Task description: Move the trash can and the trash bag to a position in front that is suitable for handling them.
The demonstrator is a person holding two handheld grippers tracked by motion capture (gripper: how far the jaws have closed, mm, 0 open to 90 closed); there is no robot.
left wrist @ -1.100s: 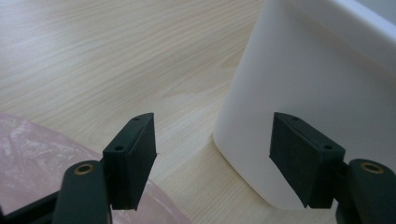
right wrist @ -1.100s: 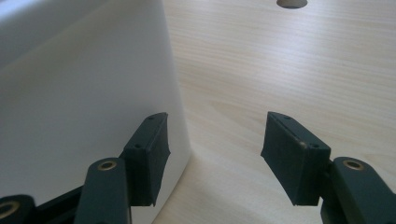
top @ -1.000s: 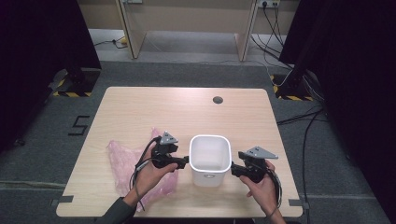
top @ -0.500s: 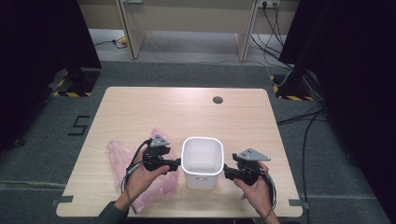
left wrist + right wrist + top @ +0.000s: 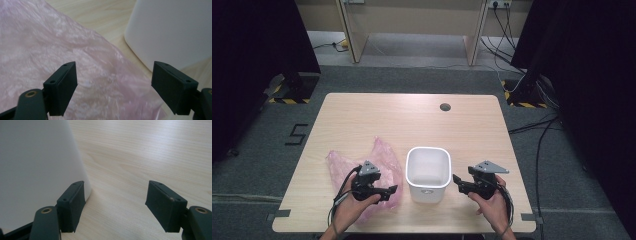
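Note:
A white plastic bin (image 5: 428,172) stands upright near the table's front edge, between my two grippers. A crumpled pink plastic bag (image 5: 343,165) lies flat to its left. My left gripper (image 5: 391,190) hovers low over the bag's near right part, open, with the pink film (image 5: 75,50) beneath its jaws and the bin's wall (image 5: 172,30) to its right. My right gripper (image 5: 457,183) is open just right of the bin, above bare wood; the bin's white side (image 5: 37,170) stands close by its left jaw. Neither gripper holds anything.
The light wooden table (image 5: 412,120) has a small dark round hole (image 5: 445,107) near its far edge. Cables and dark stands with striped bases sit on the grey floor around it. The far half of the tabletop is bare wood.
The bin has come a little nearer and left on the table. Both grippers have drawn back toward the front edge, off the bin's sides; the left one now sits over the bag.

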